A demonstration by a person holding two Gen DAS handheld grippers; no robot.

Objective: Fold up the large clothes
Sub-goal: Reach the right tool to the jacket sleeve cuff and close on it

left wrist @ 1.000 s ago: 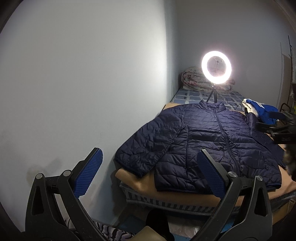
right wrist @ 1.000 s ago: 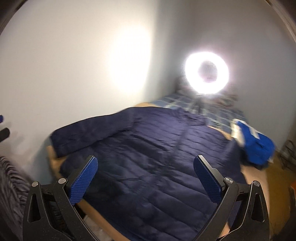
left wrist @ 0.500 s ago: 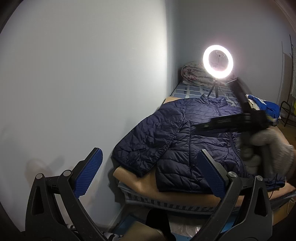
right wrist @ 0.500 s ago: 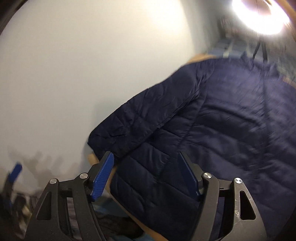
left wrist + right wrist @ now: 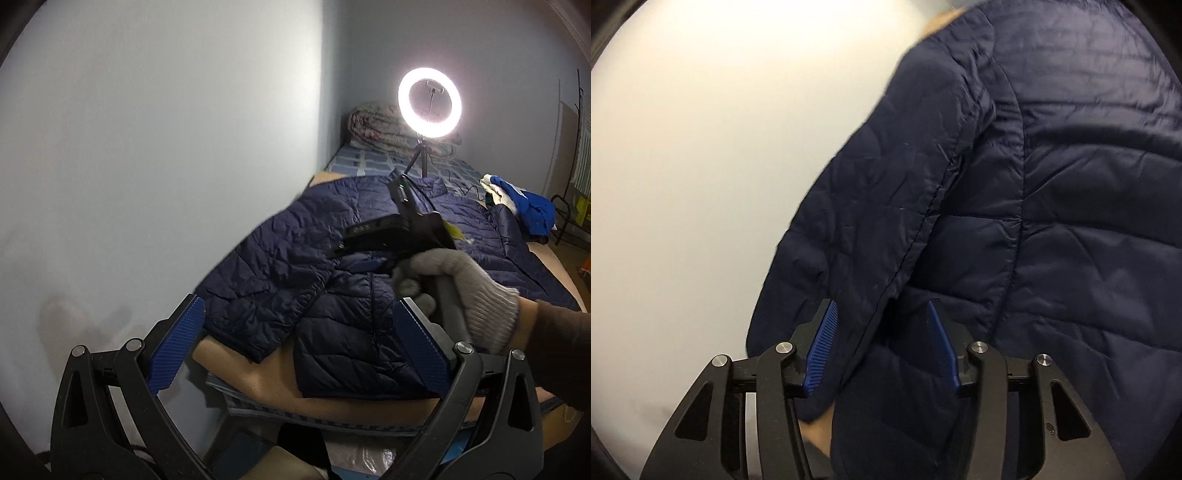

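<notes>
The right gripper (image 5: 881, 345), jaws closing but not yet clenched, straddles the near sleeve of the navy jacket (image 5: 1052, 229); the left gripper (image 5: 299, 350) hangs released nearer.

Right gripper (image 5: 881, 345): descended from above onto navy jacket (image 5: 1052, 221) sleeve, 9 o'clock side; jaws closing around the fabric.

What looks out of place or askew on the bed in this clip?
Nothing damaged or spilled. The navy jacket lies flat, but its sleeve and hem overhang the bed's near edge. A crumpled blue garment sits beside it. The right gripper is closing around the sleeve.
</notes>
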